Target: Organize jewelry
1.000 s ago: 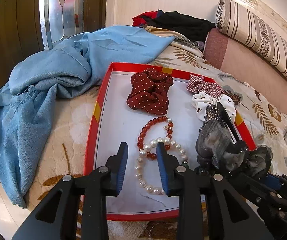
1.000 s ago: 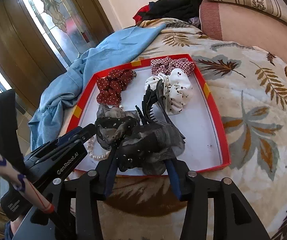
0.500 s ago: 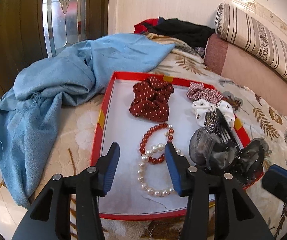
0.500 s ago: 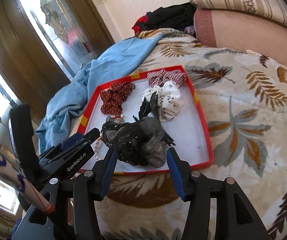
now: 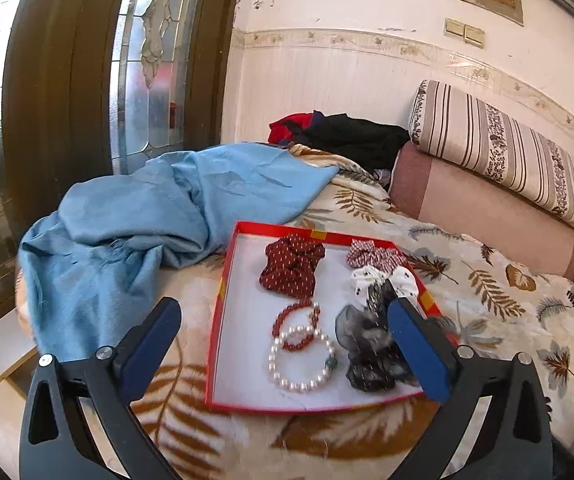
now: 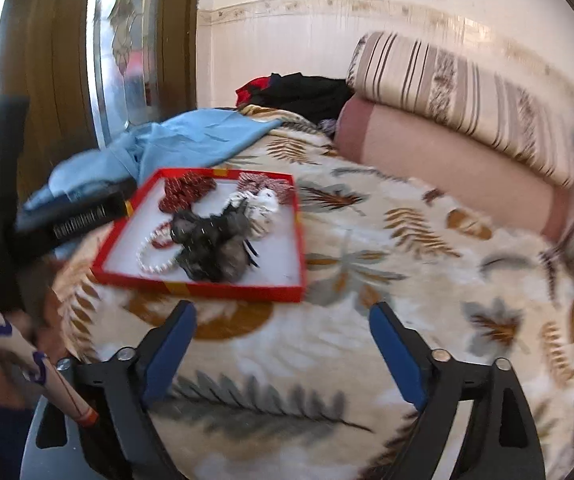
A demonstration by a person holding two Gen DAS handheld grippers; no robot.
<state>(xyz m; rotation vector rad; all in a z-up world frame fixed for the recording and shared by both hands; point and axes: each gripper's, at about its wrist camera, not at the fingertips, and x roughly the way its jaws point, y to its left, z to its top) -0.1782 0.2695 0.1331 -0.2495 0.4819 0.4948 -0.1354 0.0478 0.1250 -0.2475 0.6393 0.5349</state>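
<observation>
A red tray (image 5: 223, 320) with a white floor lies on the leaf-patterned blanket. In it are a dark red scrunchie (image 5: 291, 266), a checked scrunchie (image 5: 371, 254), a white dotted scrunchie (image 5: 383, 280), a red bead bracelet (image 5: 287, 326), a pearl bracelet (image 5: 287, 376) and a grey-black gauze hair bow (image 5: 367, 352). My left gripper (image 5: 282, 306) hangs above the tray's near edge, jaws opening wide, nothing between them. My right gripper (image 6: 283, 308) is in front of the tray (image 6: 199, 286), apart from the bow (image 6: 215, 248), jaws opening and empty.
A crumpled blue cloth (image 5: 135, 232) lies left of the tray. Behind it are black and red clothes (image 5: 347, 136), a pink bolster (image 5: 479, 208) and a striped pillow (image 5: 499, 152). A glass-panelled door (image 5: 143, 60) stands at the left. The blanket (image 6: 387, 320) spreads to the right.
Both grippers have drawn back and up from the tray and spread their jaws wide. The right one has let go of the hair bow, which now lies in the tray.
</observation>
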